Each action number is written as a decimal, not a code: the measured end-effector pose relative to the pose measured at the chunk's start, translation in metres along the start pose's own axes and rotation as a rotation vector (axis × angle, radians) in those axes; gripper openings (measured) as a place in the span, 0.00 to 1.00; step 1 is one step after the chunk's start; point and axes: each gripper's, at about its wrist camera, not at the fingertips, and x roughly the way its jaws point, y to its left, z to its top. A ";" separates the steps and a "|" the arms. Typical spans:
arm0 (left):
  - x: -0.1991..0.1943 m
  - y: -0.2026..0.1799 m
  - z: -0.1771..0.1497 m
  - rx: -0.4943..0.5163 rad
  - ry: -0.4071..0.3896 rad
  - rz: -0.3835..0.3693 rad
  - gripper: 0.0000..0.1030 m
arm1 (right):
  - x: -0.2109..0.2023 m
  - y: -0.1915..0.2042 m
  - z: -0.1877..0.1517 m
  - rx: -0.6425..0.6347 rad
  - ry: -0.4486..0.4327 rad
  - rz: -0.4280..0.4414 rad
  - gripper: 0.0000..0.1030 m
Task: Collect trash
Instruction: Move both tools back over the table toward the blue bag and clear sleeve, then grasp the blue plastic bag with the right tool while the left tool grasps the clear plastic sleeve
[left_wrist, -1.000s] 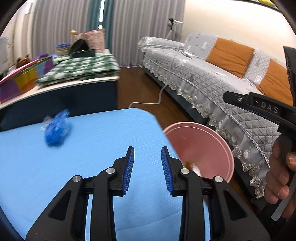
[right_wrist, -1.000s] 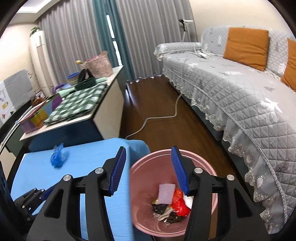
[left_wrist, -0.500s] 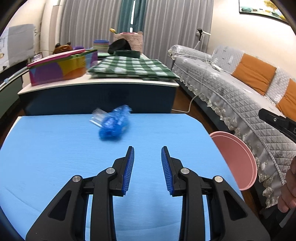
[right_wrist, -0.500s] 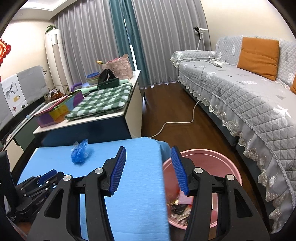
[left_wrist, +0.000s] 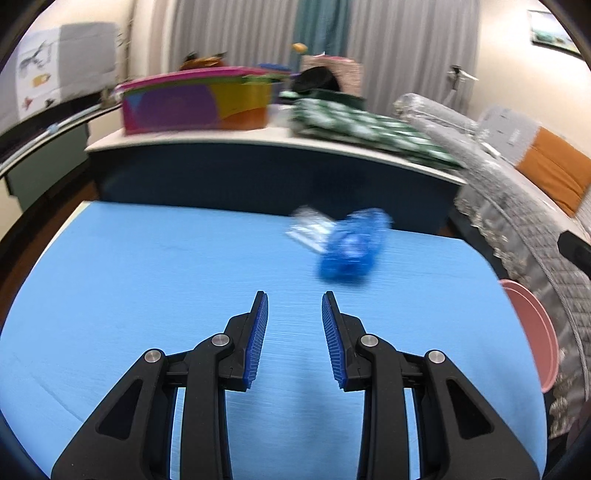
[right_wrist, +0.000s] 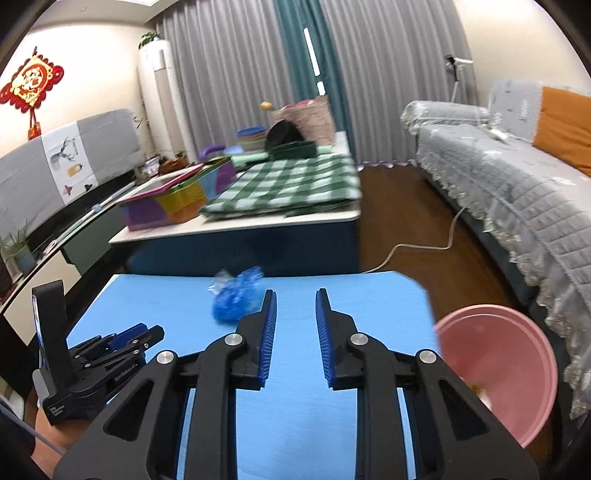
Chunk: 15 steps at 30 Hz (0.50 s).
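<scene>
A crumpled blue plastic wrapper (left_wrist: 351, 245) lies on the blue table (left_wrist: 147, 266), ahead and slightly right of my open, empty left gripper (left_wrist: 294, 302). In the right wrist view the wrapper (right_wrist: 236, 297) lies just left of my open, empty right gripper (right_wrist: 294, 301). A pink bin (right_wrist: 496, 373) stands off the table's right edge; it also shows in the left wrist view (left_wrist: 535, 332). The left gripper (right_wrist: 122, 338) appears low on the left in the right wrist view.
A white-topped counter (right_wrist: 236, 229) stands behind the table, bearing a colourful box (left_wrist: 195, 101) and a green checked cloth (right_wrist: 291, 184). A grey sofa (right_wrist: 517, 192) with orange cushions runs along the right. A white cable (right_wrist: 417, 247) lies on the wooden floor.
Both grippers swung left, away from the bin and toward the table. The wrapper now sits nearer the centre of both views. Both stayed open.
</scene>
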 end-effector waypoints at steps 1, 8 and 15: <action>0.003 0.007 0.001 -0.017 0.006 0.013 0.30 | 0.010 0.006 0.001 0.005 0.014 0.015 0.25; 0.011 0.029 0.010 -0.065 0.003 0.047 0.30 | 0.078 0.044 0.001 0.010 0.124 0.083 0.49; 0.019 0.050 0.016 -0.087 0.005 0.079 0.30 | 0.150 0.066 -0.014 0.031 0.244 0.114 0.57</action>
